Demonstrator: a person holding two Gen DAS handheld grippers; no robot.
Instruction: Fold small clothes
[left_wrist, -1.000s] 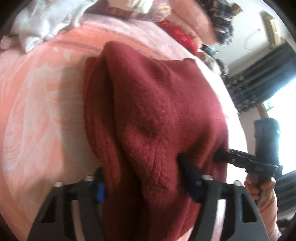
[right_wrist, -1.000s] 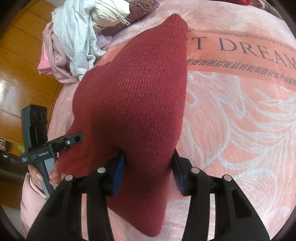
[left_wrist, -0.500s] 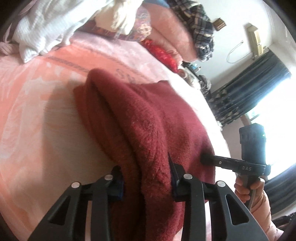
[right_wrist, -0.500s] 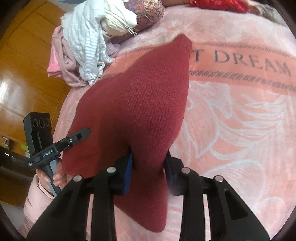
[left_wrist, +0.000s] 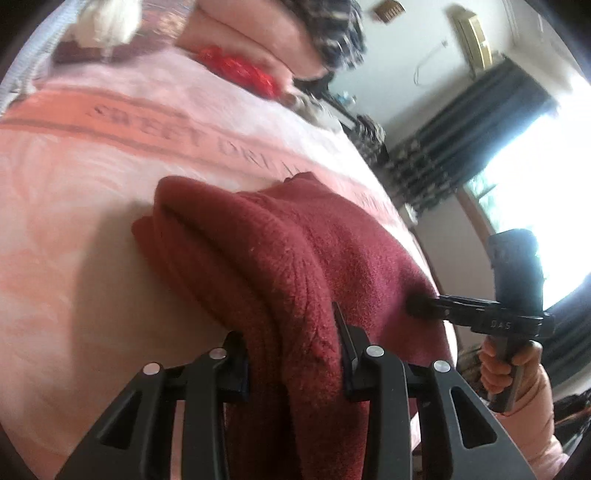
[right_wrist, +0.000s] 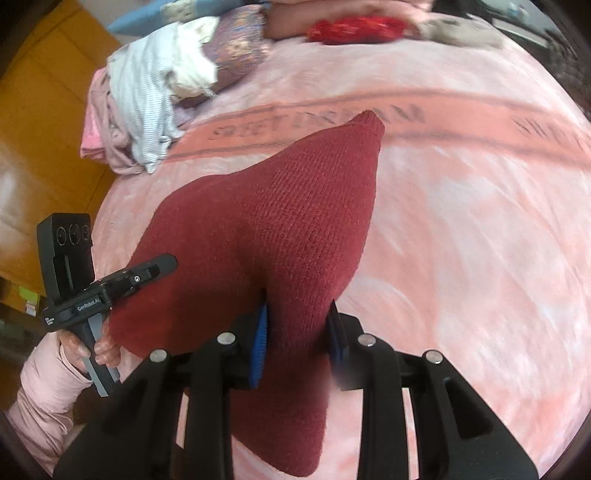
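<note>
Gripping dark red knit garment (right_wrist: 266, 229), coarse ribbed weave, fuzzy on reverse, bunched into folds and lifted above pink plush bed blanket (right_wrist: 461, 240). Left tool (left_wrist: 295, 350) clenched on thick folded edge; right tool (right_wrist: 297, 332) clamped on other edge, both part-closed. Crumpled clothes pile (right_wrist: 147, 99) near bed edge, well apart.

Bed surface: pink blanket (right_wrist: 480, 229) with lettered band. Pile of pale clothes (right_wrist: 144, 107) at 10 o'clock; red item (right_wrist: 354, 27) at 12 o'clock edge.
</note>
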